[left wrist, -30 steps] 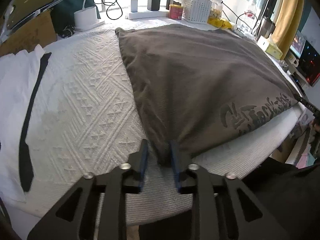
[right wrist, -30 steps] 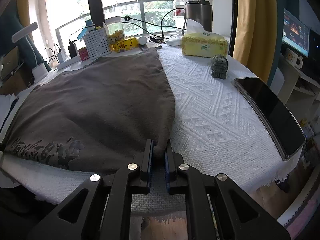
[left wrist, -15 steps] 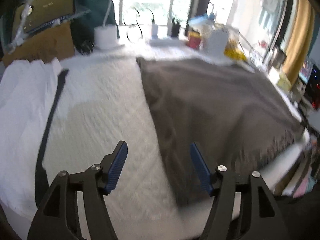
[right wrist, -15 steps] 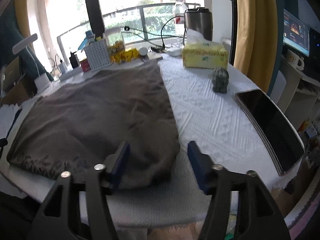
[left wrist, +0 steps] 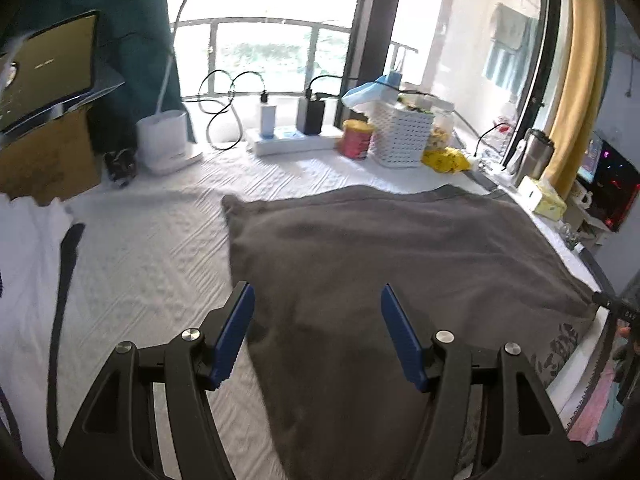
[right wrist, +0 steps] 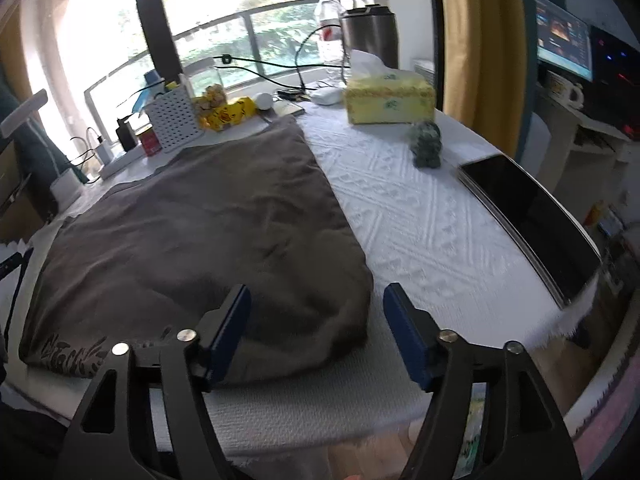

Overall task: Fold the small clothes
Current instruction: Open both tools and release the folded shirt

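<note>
The left gripper (left wrist: 318,330) is held released above the brown garment (left wrist: 400,264); the right gripper (right wrist: 316,330) is seen with jaws opening, nothing gripped between them. The garment is laid flat on the white textured tablecloth (right wrist: 420,216), its long axis run from near edge toward the window (right wrist: 256,28). Behind it, a white perforated basket (left wrist: 402,132) and tissue box (right wrist: 388,96) are noted.
</note>
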{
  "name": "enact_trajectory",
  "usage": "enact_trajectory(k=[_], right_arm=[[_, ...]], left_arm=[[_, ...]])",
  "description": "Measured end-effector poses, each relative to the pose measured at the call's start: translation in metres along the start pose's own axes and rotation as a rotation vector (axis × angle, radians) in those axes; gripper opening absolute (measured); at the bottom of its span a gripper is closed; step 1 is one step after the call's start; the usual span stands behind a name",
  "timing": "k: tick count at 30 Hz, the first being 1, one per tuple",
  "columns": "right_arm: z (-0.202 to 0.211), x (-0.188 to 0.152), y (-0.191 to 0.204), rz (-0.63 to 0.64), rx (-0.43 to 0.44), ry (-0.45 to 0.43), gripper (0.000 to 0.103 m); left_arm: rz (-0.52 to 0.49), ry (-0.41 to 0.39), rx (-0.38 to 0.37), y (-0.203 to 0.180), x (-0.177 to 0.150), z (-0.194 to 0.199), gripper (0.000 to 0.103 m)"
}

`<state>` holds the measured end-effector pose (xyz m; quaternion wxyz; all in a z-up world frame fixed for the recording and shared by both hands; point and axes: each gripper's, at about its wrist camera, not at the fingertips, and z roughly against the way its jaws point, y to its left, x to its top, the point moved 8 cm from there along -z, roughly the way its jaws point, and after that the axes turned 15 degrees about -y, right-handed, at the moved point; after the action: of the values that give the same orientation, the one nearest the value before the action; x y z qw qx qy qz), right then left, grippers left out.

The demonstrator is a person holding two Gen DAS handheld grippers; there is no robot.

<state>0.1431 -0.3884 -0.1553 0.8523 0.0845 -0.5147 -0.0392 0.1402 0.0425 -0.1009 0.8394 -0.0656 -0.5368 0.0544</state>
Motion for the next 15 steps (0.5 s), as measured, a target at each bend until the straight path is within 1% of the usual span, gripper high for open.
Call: enact_trajectory(k=[4,8,12,15], right_arm=[[0.006,-0.011,0.01,-0.01,-0.005,0.04,0.072],[0.01,-0.024,0.012,-0.005,-0.016,0.09,0.072],[0.007,-0.037,0.014,-0.065,-0.003,0.129,0.072],[0.003,-0.035,0.018,-0.077,-0.013,0.109,0.072]], left_arm=[[0.002,-0.021,-0.025,0.001,0.007,-0.004,0.066],[0.011,-0.044,-0.014,0.012,0.009,-0.003,0.066],[0.029,-0.016,0.008,0.026,0.001,-0.008,0.066],[0.043,0.001,0.019,0.032,-0.003,-0.012,0.066]])
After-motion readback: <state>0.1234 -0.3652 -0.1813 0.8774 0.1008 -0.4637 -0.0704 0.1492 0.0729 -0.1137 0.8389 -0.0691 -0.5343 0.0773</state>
